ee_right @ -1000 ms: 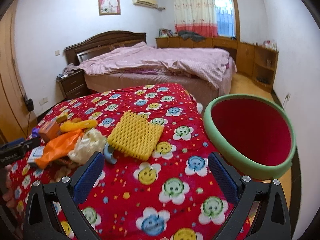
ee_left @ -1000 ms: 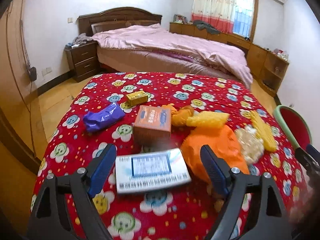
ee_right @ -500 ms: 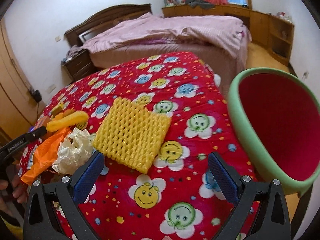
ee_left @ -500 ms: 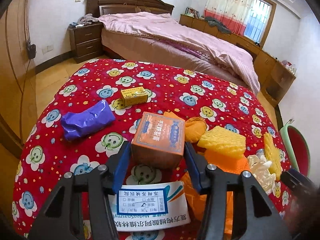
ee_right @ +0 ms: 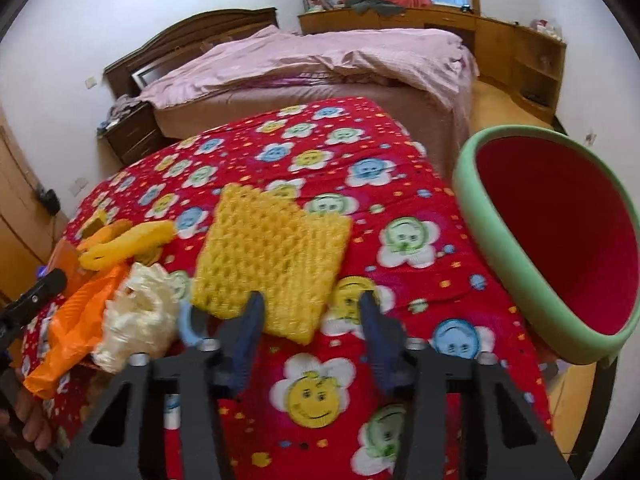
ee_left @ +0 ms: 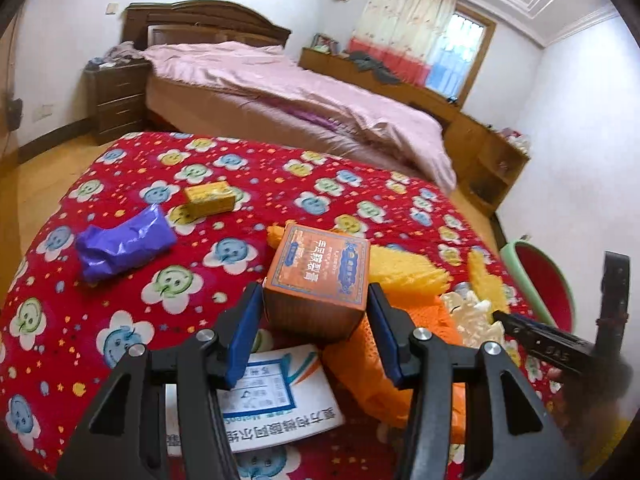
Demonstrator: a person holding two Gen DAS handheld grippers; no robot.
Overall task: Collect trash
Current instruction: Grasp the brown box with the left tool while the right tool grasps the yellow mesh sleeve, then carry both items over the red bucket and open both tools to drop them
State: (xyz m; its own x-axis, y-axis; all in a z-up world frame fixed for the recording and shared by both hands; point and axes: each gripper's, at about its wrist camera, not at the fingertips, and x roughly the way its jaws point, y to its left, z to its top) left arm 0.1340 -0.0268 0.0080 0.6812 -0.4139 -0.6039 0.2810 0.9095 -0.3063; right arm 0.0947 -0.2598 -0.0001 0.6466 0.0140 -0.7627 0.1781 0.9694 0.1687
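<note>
My left gripper (ee_left: 314,294) is shut on an orange carton (ee_left: 320,268), its blue pads pressed against both sides; the carton stands on the red flowered tablecloth (ee_left: 248,160). In the right wrist view my right gripper (ee_right: 312,302) points down at a yellow foam net (ee_right: 272,256). Its jaws are closing, and the net's near corner lies between them without being pinched. Around the carton lie a white printed packet (ee_left: 272,396), an orange plastic bag (ee_left: 360,360), a purple wrapper (ee_left: 124,244) and a small yellow box (ee_left: 210,198).
A red bin with a green rim (ee_right: 472,200) stands off the table's right edge. Crumpled white paper (ee_right: 140,312) and a yellow foam tube (ee_right: 128,244) lie left of the net. A bed (ee_right: 320,64) and a nightstand (ee_left: 116,96) stand behind.
The left gripper moved forward past the white packet and closed on the orange carton. The right gripper dipped toward the foam net and its jaws narrowed around the net's corner.
</note>
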